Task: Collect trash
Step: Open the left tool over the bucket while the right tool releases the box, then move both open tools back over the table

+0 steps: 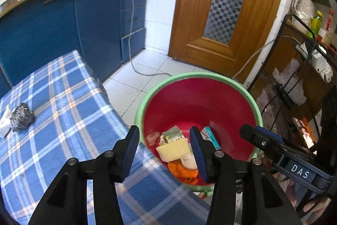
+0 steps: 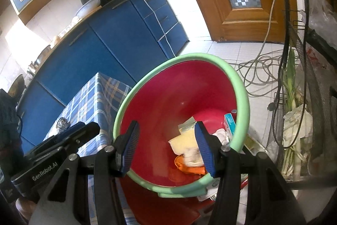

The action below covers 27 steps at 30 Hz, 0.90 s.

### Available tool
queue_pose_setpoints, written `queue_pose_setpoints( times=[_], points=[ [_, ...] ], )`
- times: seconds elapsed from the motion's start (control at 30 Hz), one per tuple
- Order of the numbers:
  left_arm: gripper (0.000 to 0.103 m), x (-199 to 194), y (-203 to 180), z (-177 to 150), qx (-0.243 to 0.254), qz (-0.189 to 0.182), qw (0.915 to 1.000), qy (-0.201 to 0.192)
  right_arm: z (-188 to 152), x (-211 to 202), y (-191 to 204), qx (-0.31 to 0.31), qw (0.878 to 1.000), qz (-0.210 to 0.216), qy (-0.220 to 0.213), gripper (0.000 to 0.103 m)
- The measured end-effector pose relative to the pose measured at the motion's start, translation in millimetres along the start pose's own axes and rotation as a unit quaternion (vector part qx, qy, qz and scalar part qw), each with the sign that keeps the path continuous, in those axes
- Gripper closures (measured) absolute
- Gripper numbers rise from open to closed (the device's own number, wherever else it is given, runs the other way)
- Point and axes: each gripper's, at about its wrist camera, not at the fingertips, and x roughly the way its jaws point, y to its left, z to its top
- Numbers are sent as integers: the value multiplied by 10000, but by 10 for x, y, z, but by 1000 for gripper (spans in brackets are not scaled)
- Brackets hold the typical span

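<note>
Both grippers, left gripper [image 1: 164,153] and right gripper [image 2: 167,148], spread wide, empty, above red bin [image 1: 250,98] holding scraps. Steel-wool ball [image 1: 21,117] left on checked tablecloth [image 1: 73,119]: likely light, springy, snaggy; best pinched across middle.

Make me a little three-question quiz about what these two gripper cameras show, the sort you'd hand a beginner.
1. True or false: the left gripper is clamped on a piece of trash.
2. Multiple choice: the steel wool ball lies (A) in the bucket, (B) on the checked tablecloth, (C) on the floor.
3. Fill in: the red bucket has a rim coloured ____.

Key
1. False; its jaws stand open and empty, as do those of the right gripper.
2. B.
3. Green; the yellow sponge and an orange wrapper already lie inside.
</note>
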Motion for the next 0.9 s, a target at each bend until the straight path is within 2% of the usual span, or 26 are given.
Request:
queue_pose_setpoints(
  times=[0.27,0.43,0.6,0.9],
  points=[
    [52,-258,303,39,-203,330,9990,-230,21,21,300,-342,9992,209,69,44],
    [52,-458,547,60,-323,605,9969,-395,58,19,618,-687,9966,447,63,41],
    [52,-643,860,44,-556,856,9936,-486,99,50,1000,-1115,9915,662,69,41],
    [52,-945,1467,66,-888,1411,9839,-641,123,191,1585,-1526,9830,1007,172,37]
  ],
)
